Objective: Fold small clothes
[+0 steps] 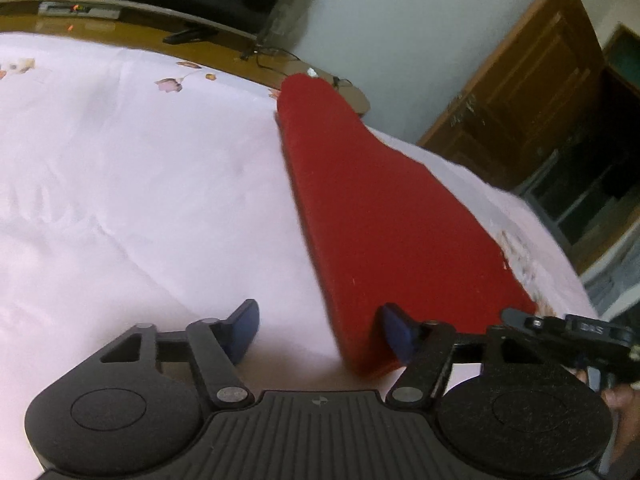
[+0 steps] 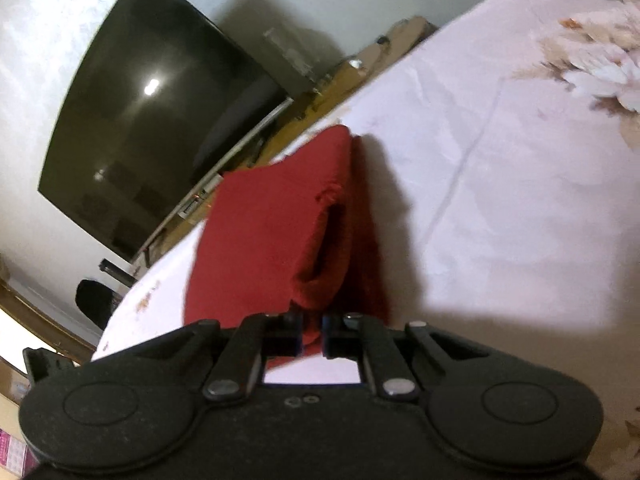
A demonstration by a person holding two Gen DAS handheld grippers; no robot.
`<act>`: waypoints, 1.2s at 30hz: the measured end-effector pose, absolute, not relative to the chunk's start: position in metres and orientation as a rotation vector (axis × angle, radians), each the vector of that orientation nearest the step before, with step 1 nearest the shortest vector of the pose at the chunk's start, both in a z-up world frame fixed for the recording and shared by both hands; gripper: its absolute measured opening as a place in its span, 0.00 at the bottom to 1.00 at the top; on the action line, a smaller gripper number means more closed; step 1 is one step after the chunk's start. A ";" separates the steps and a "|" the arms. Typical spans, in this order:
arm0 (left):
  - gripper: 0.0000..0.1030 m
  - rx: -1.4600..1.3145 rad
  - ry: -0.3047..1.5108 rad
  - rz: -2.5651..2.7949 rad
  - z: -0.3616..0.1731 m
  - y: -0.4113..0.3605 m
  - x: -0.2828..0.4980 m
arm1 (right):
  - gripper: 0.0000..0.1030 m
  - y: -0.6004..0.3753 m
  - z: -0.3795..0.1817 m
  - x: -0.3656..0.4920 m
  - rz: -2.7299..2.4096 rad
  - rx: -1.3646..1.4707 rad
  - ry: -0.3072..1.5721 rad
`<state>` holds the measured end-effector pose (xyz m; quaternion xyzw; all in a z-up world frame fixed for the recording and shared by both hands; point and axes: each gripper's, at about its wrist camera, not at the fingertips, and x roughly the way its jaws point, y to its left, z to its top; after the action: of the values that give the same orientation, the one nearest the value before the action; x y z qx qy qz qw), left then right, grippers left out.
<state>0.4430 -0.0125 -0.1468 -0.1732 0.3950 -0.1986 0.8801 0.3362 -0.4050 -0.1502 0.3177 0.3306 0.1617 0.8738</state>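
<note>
A red garment (image 1: 372,216) lies as a long folded strip on the pale floral bedsheet (image 1: 120,168), running from the far edge toward me. My left gripper (image 1: 320,332) is open. Its right blue finger (image 1: 396,334) rests at the strip's near end, and its left finger (image 1: 242,330) stands apart over bare sheet. In the right wrist view the red garment (image 2: 272,232) rises in a lifted, draped fold. My right gripper (image 2: 313,336) is shut on its near edge, with red fabric pinched between the pads. The right gripper (image 1: 568,328) also shows at the strip's near right corner.
A dark television (image 2: 152,108) stands on a wooden unit (image 1: 120,36) beyond the bed. A wooden door (image 1: 532,92) is at the right. A hand (image 1: 618,400) shows at the lower right. The sheet (image 2: 500,184) spreads wide to the garment's right.
</note>
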 end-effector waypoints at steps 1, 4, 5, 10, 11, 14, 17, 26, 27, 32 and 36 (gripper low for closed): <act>0.64 -0.348 0.825 -0.418 -0.147 -0.013 0.443 | 0.08 -0.404 -0.156 0.339 0.328 0.647 0.707; 0.64 -0.334 0.837 -0.418 -0.141 -0.010 0.447 | 0.11 -0.402 -0.165 0.345 0.323 0.672 0.723; 0.65 -0.323 0.821 -0.398 -0.136 -0.006 0.446 | 0.14 -0.402 -0.161 0.344 0.329 0.671 0.719; 0.67 -0.447 0.732 -0.406 -0.120 0.016 0.463 | 0.62 -0.421 -0.137 0.337 0.316 0.640 0.596; 0.70 -0.473 0.731 -0.425 -0.119 0.016 0.473 | 0.69 -0.425 -0.136 0.342 0.315 0.648 0.587; 0.73 -0.534 0.770 -0.491 -0.128 0.009 0.505 | 0.71 -0.435 -0.139 0.373 0.353 0.699 0.592; 0.73 -0.594 0.839 -0.534 -0.142 0.003 0.526 | 0.72 -0.440 -0.147 0.406 0.367 0.733 0.656; 0.67 -0.644 0.949 -0.617 -0.170 -0.010 0.550 | 0.69 -0.443 -0.161 0.458 0.518 0.794 0.843; 0.60 -0.627 0.954 -0.607 -0.170 -0.012 0.554 | 0.66 -0.440 -0.160 0.461 0.533 0.775 0.851; 0.56 -0.649 0.963 -0.605 -0.173 -0.014 0.558 | 0.57 -0.420 -0.154 0.477 0.582 0.720 0.880; 0.56 -0.637 0.970 -0.605 -0.169 -0.017 0.556 | 0.55 -0.429 -0.152 0.464 0.622 0.723 0.908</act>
<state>0.5563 -0.0171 -0.1691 -0.2961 0.4512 -0.2813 0.7935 0.4644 -0.4287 -0.1521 0.3358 0.4221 0.2889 0.7910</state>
